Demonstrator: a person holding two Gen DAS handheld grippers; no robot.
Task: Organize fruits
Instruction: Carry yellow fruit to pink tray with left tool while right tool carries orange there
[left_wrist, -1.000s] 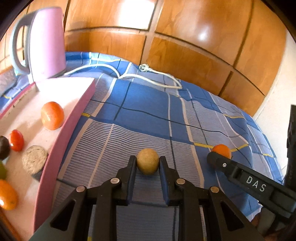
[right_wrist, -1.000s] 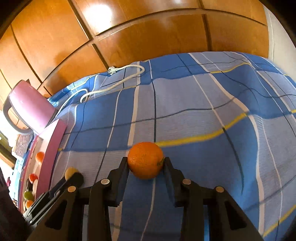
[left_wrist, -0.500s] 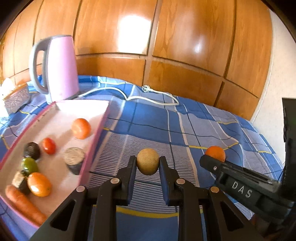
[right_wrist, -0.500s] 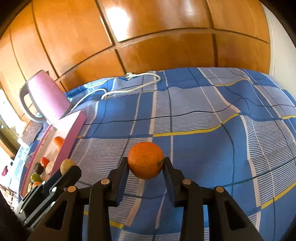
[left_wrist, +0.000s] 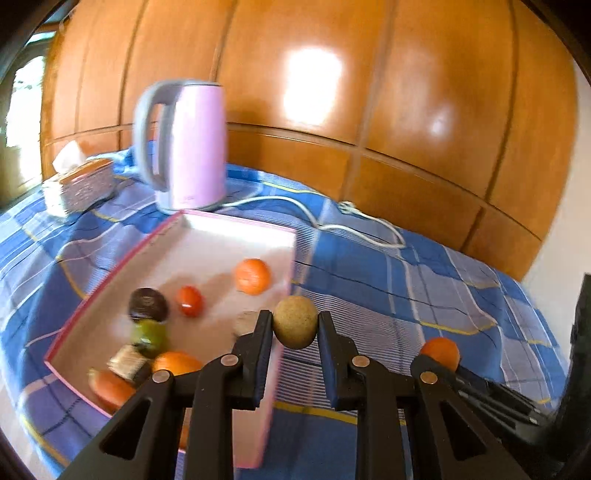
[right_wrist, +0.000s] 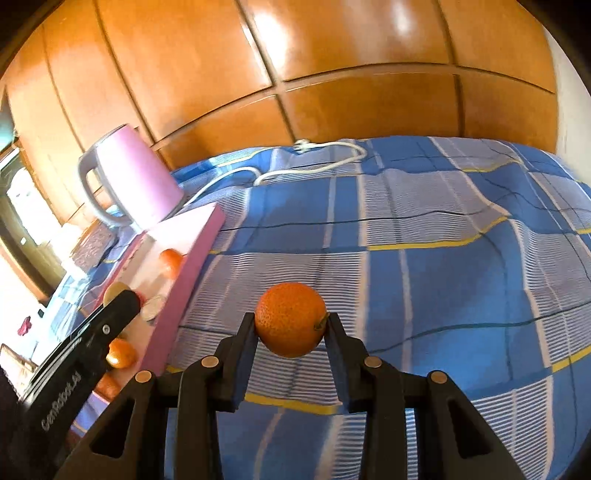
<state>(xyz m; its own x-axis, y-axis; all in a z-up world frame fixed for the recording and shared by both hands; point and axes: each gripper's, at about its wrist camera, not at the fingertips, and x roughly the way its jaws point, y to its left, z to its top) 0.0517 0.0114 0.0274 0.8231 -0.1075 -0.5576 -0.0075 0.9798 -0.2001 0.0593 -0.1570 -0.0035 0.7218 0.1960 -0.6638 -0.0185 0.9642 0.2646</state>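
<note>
Low centre of the left wrist view: left gripper (left_wrist: 295, 325) clamped on a tan round fruit (left_wrist: 295, 322), held above the near right rim of the pink tray (left_wrist: 236, 227). Already lying inside: mandarin (left_wrist: 252, 276), tomato (left_wrist: 190, 301), carrot (left_wrist: 110, 387) and others, blurred. Behind the tray, upper left: pink kettle (left_wrist: 192, 142) and its white cord (left_wrist: 332, 229).

Low centre of the right wrist view: right gripper (right_wrist: 291, 326) clamped on an orange (right_wrist: 291, 319) over the blue checked bed cover (right_wrist: 443, 277), tray well to the left. Both fruits apparently left to place; tray wall to clear.

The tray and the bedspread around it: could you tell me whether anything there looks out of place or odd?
Mostly the kettle: it stands on the soft bedspread behind the tray, its cord trailing loose. Also a carrot lies among the fruit. Nothing looks spilled.
</note>
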